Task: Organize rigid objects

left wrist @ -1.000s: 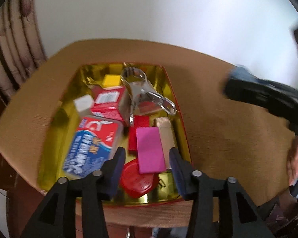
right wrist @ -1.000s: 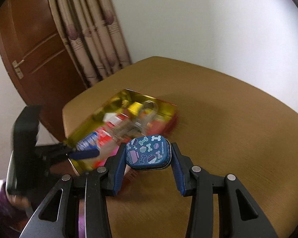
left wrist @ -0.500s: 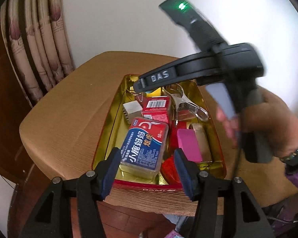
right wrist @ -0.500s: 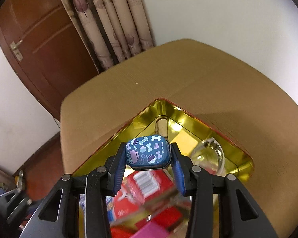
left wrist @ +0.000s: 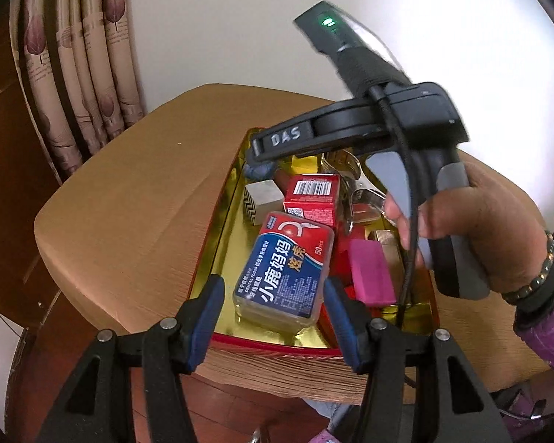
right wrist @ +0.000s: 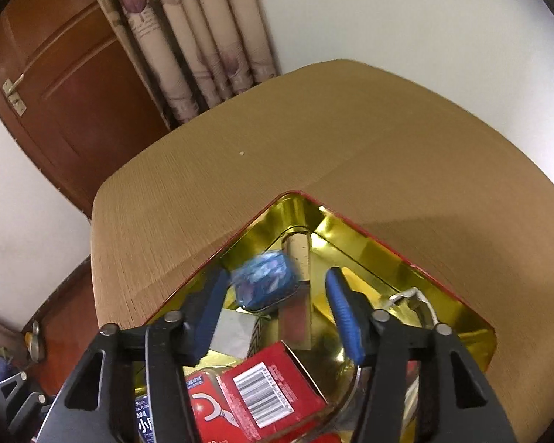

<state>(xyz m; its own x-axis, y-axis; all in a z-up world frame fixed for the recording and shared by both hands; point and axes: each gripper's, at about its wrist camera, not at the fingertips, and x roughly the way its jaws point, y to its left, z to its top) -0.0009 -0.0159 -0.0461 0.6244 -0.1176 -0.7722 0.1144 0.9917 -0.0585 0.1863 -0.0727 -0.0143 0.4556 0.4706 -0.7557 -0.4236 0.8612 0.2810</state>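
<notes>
Gold tray [right wrist: 417, 258] is nearly full, and our right gripper [right wrist: 273, 308] has just been opening, dropping the blue tin [right wrist: 264, 280] into the far corner, nothing visibly left on the table [right wrist: 314, 140], while our left gripper [left wrist: 273, 308] hangs open and empty.

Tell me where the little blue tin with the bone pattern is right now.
The blue tin is loose between the right gripper's just-opened jaws, blurred, at the gold tray's far corner, beside the grey block.

Gold-lined tray [right wrist: 369, 247] with a red rim; blue tin [right wrist: 265, 280] — blurred, pale markings; red carton [left wrist: 312, 199] with a white barcode; blue-and-red floss box [left wrist: 286, 273]; pink block [left wrist: 371, 277]; tan table [right wrist: 314, 140]; beige curtain [right wrist: 203, 37] — purple leaf print.
</notes>
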